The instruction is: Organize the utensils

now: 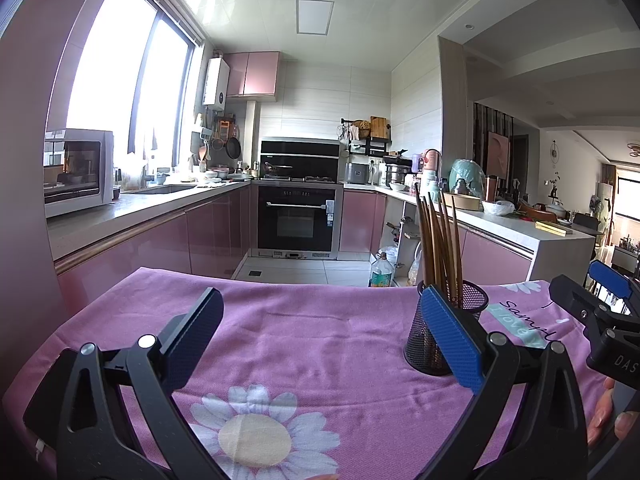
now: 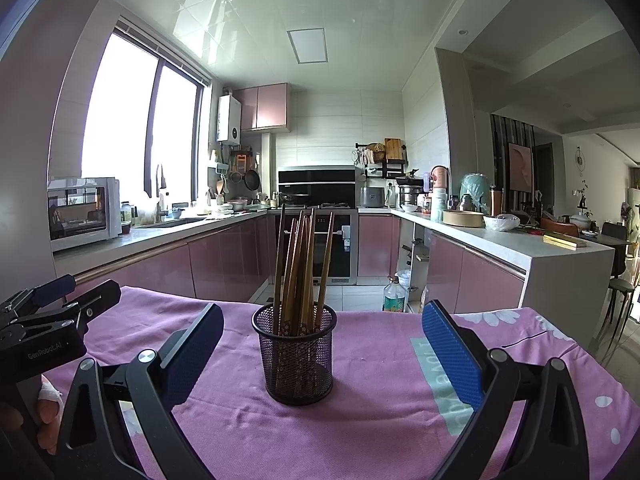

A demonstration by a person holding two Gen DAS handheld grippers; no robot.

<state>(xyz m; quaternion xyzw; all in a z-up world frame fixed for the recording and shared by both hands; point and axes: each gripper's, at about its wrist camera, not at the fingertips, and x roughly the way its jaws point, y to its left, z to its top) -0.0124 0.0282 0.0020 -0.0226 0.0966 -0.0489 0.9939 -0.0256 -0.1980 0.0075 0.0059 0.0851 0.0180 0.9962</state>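
We hold the left gripper [image 1: 320,336] with its fingers spread wide above the pink flowered cloth [image 1: 312,332] that covers the table, nothing between its blue pads. Our right gripper [image 2: 322,346] is likewise spread apart and empty, and the black mesh holder [image 2: 294,356] stands upright on the cloth ahead of it, in line with the gap between its fingers. A bundle of brown chopsticks [image 2: 300,268] stands in the holder, leaning a little in different directions. From the left wrist view the holder sits to the right, partly behind the left gripper's right finger [image 1: 452,336]. Beyond the table lies a kitchen with pink cabinets [image 2: 228,264].
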